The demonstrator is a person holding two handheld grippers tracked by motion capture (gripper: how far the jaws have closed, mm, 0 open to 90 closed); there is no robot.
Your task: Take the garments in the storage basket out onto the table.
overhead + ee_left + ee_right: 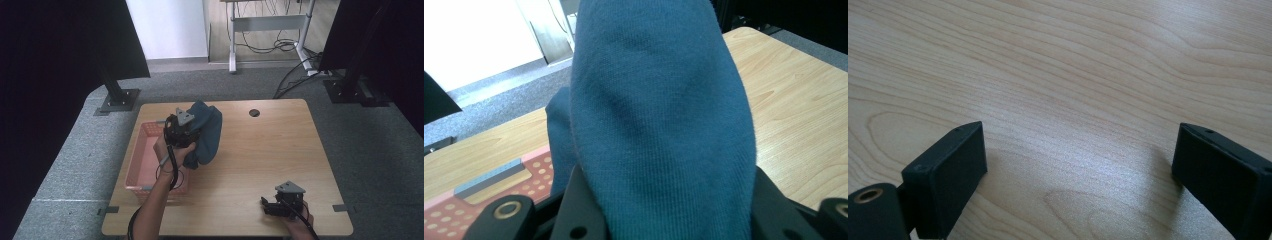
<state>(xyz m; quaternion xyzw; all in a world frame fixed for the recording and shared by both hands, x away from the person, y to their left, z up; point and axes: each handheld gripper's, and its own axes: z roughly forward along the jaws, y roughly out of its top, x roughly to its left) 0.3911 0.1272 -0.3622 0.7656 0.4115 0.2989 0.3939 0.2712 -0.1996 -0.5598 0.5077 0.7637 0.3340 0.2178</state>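
Note:
A dark blue cloth (208, 133) hangs bunched above the left part of the wooden table (265, 150), its lower end reaching down to the tabletop. My left gripper (186, 129) is shut on the cloth's upper part, held up beside the pink basket (145, 160). In the left gripper view the blue cloth (659, 100) fills the gap between the two black jaws of my left gripper (674, 202) and hides their tips. My right gripper (269, 205) rests low near the table's front right edge. Its jaws stand wide apart over bare wood, my right gripper (1078, 160) holding nothing.
The pink perforated basket (454, 212) lies along the table's left edge, under and left of the held cloth. A round cable hole (254, 112) sits near the far edge. Black stand feet (119, 100) and cables lie on the grey floor beyond.

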